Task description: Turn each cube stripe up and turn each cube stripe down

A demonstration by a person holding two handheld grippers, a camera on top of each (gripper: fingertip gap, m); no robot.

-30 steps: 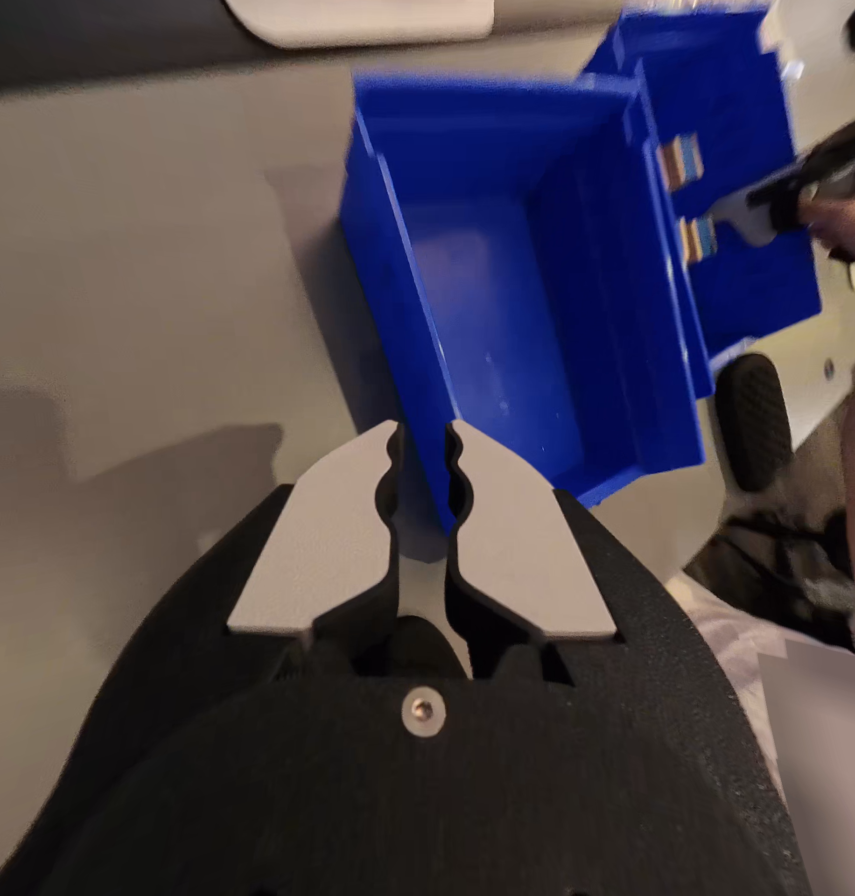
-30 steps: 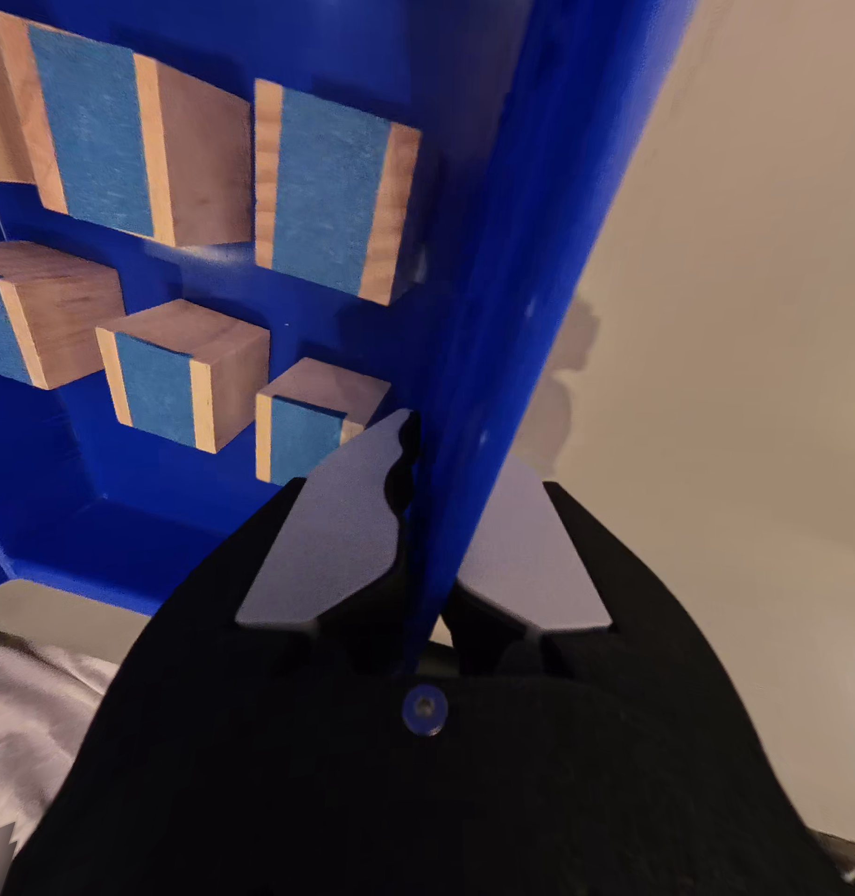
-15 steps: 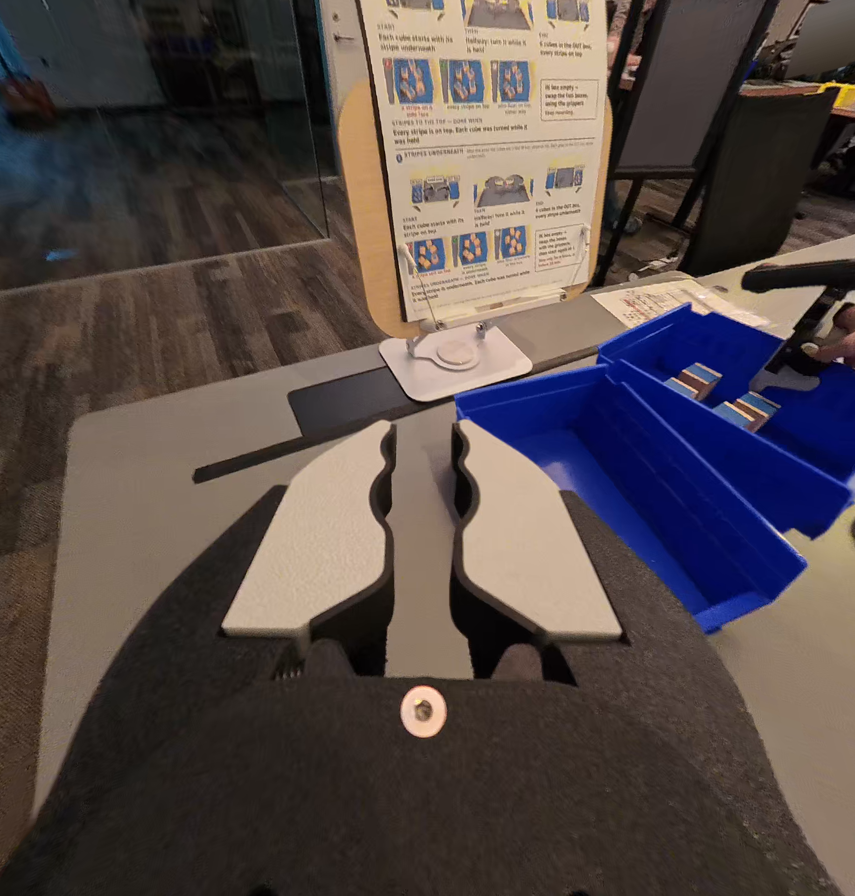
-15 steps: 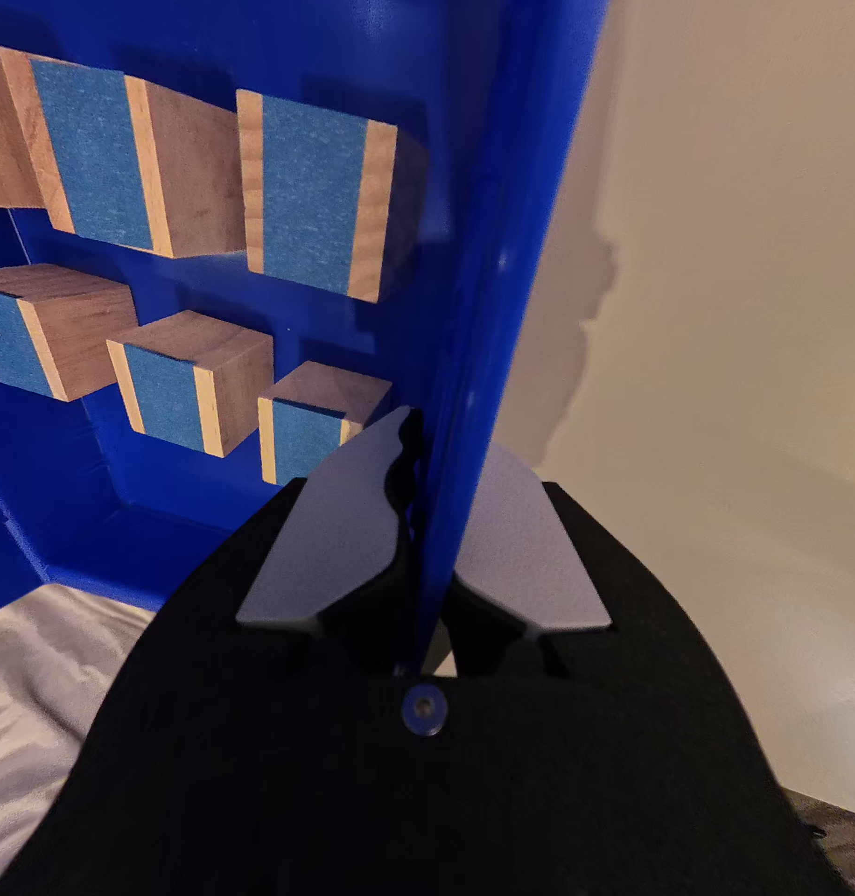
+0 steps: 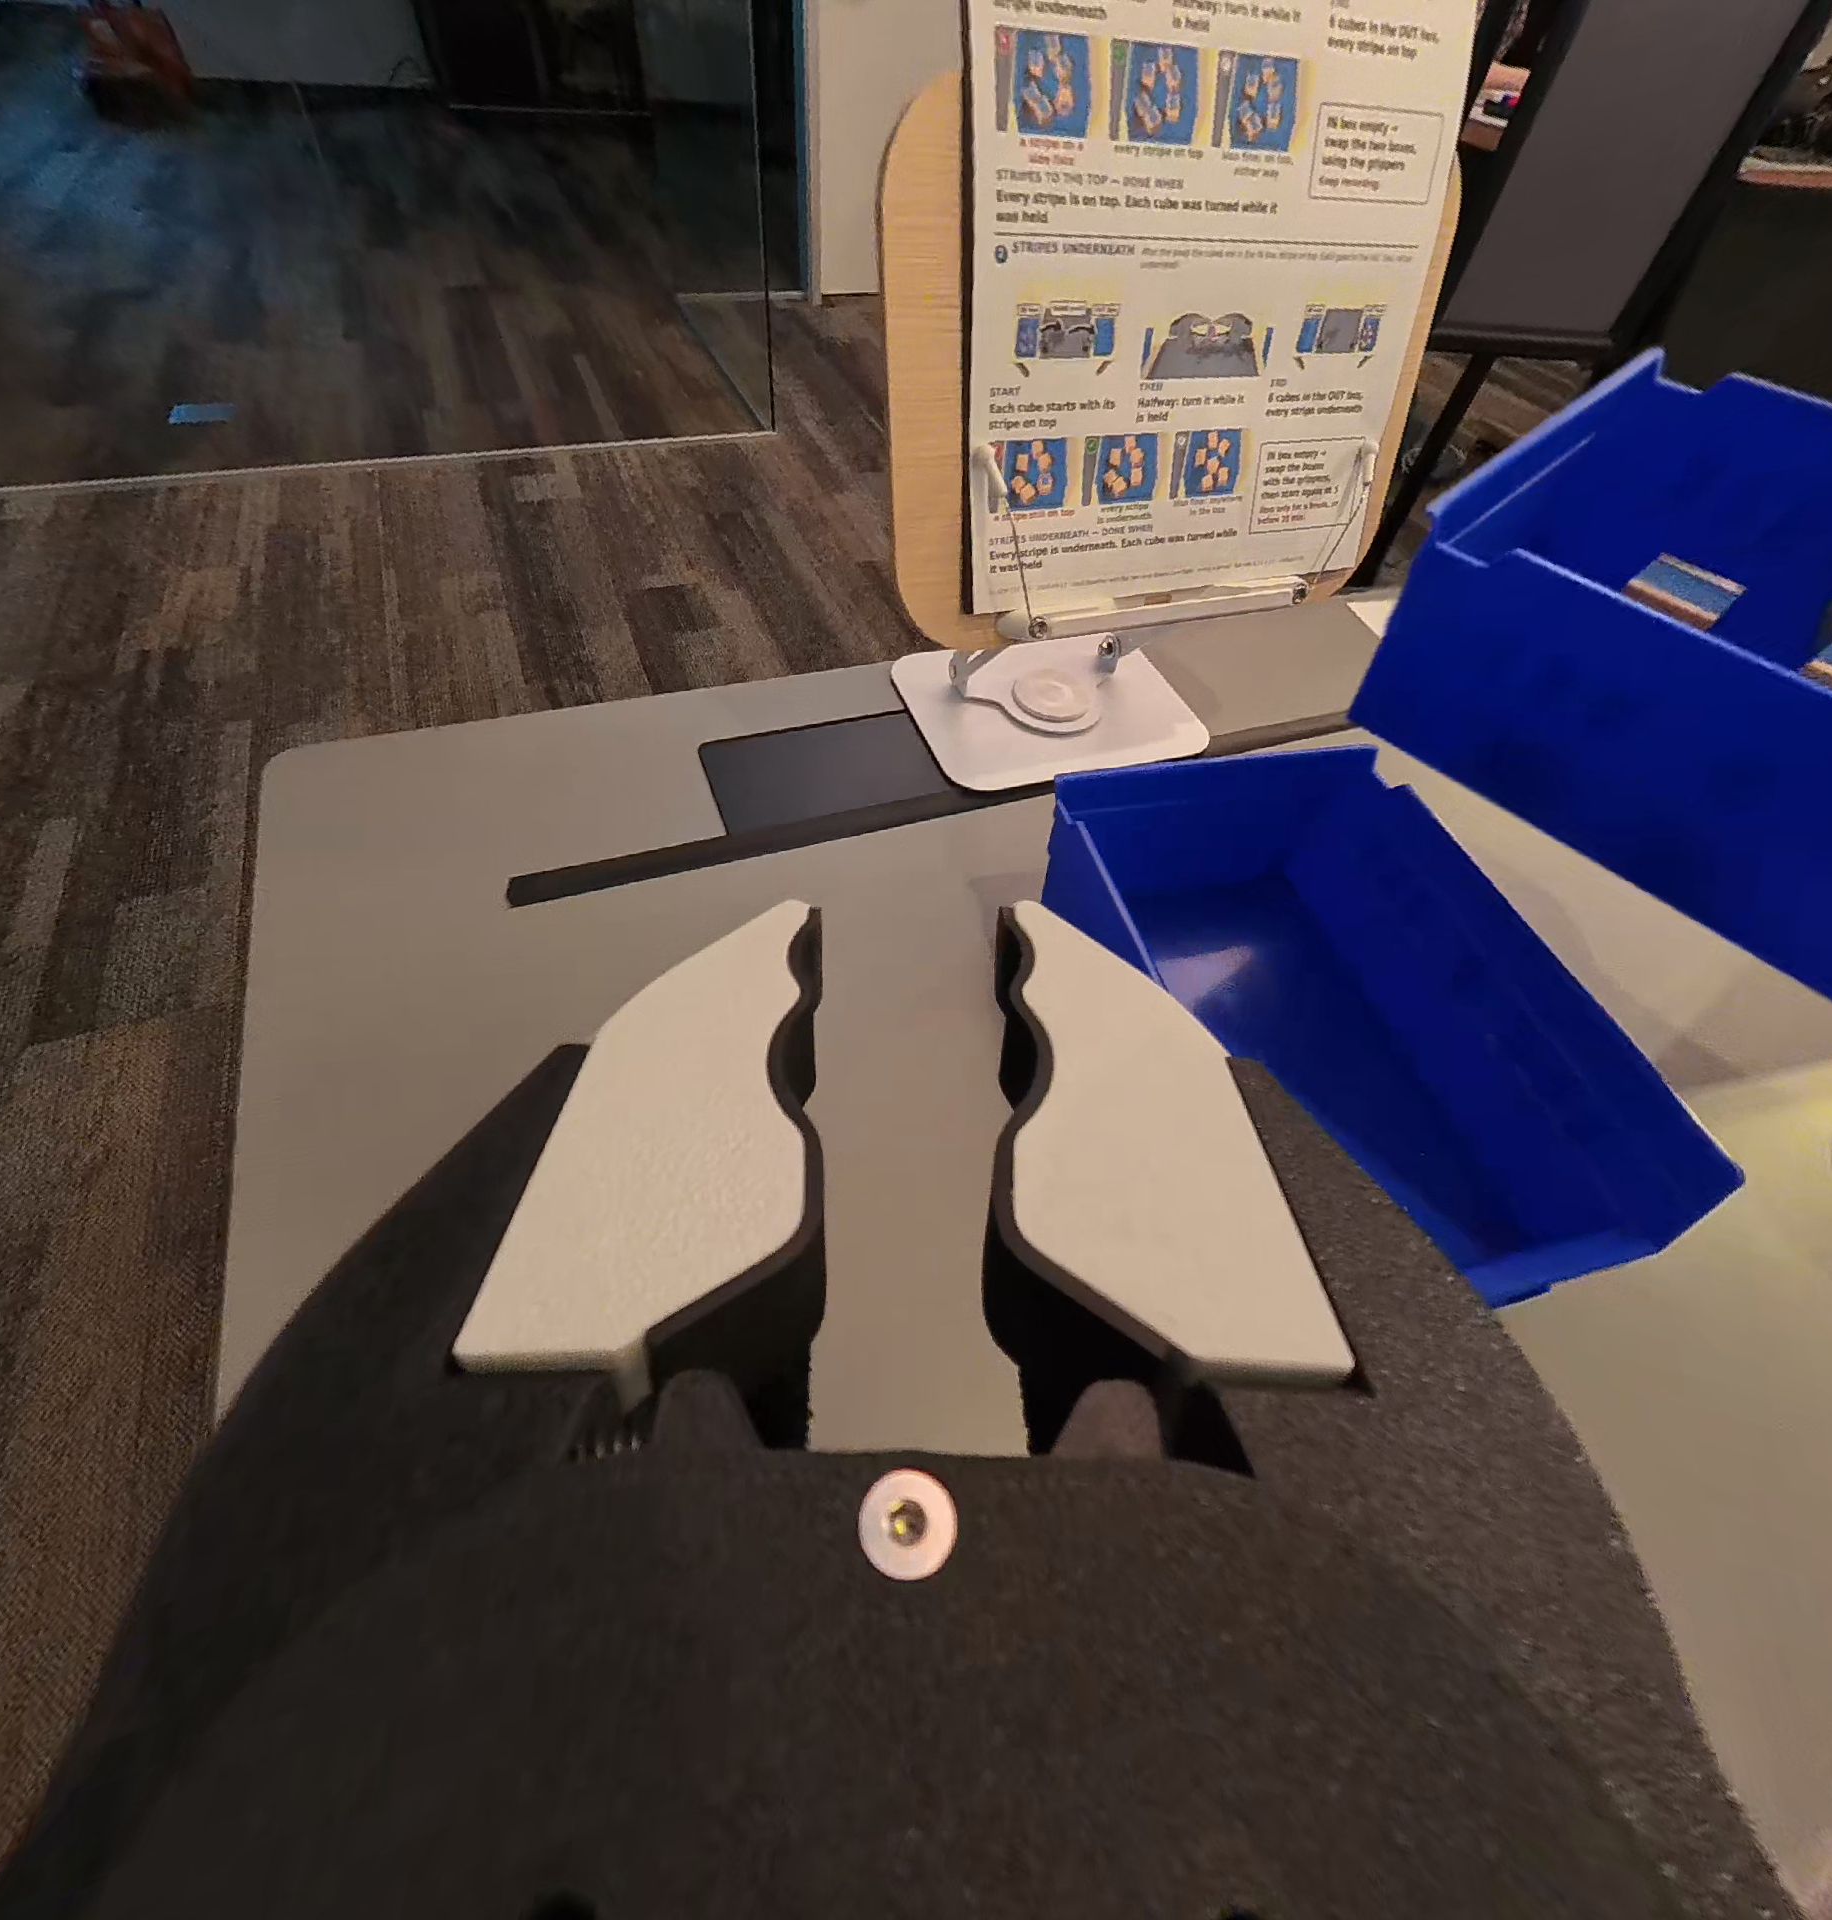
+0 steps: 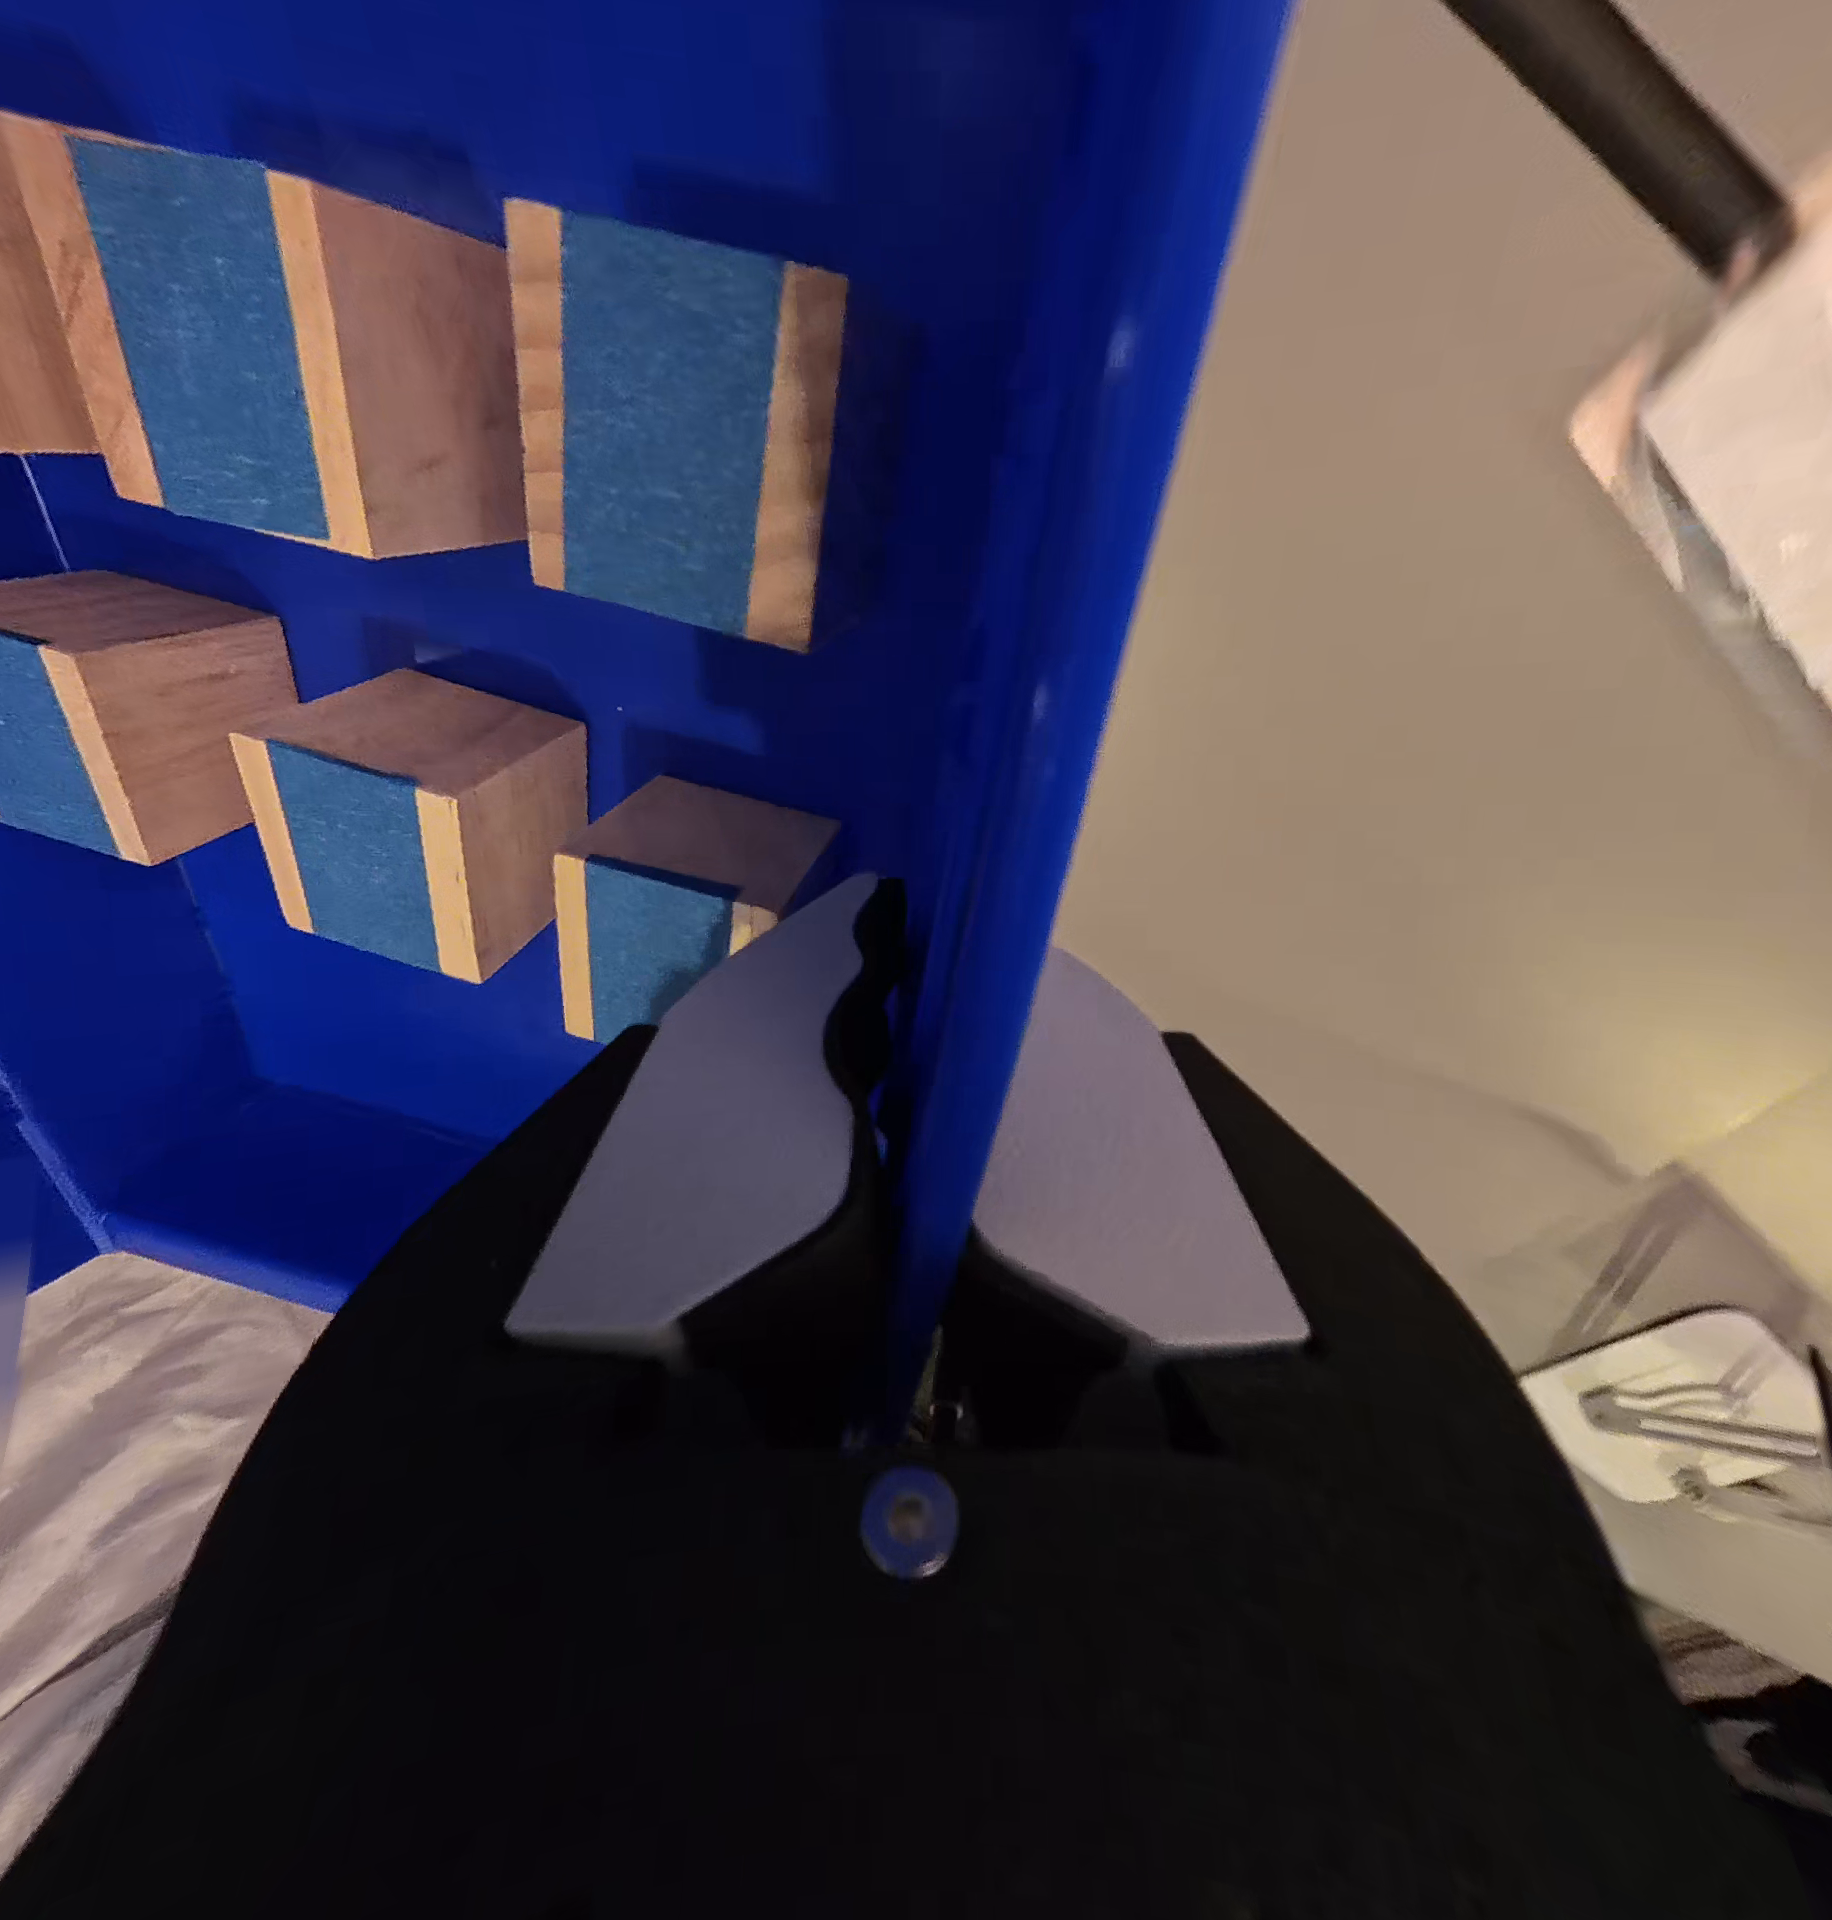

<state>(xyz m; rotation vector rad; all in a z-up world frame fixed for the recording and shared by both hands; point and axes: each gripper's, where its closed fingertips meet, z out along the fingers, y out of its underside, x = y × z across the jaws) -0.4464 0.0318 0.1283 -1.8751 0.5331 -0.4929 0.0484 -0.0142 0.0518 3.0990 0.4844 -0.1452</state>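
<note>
The right gripper (image 6: 896, 1039) pinches the wall of the lifted blue bin (image 6: 1037, 623), apparently to carry it; striped cubes (image 6: 673, 426) lie inside. The left gripper (image 5: 907, 1023) hangs open and empty beside the empty bin (image 5: 1411, 1049)

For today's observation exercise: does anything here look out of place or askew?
Yes. The bin of cubes is off the table, tilted, with the right gripper clamped on its wall. The empty bin sits flat; the left gripper is open.
</note>
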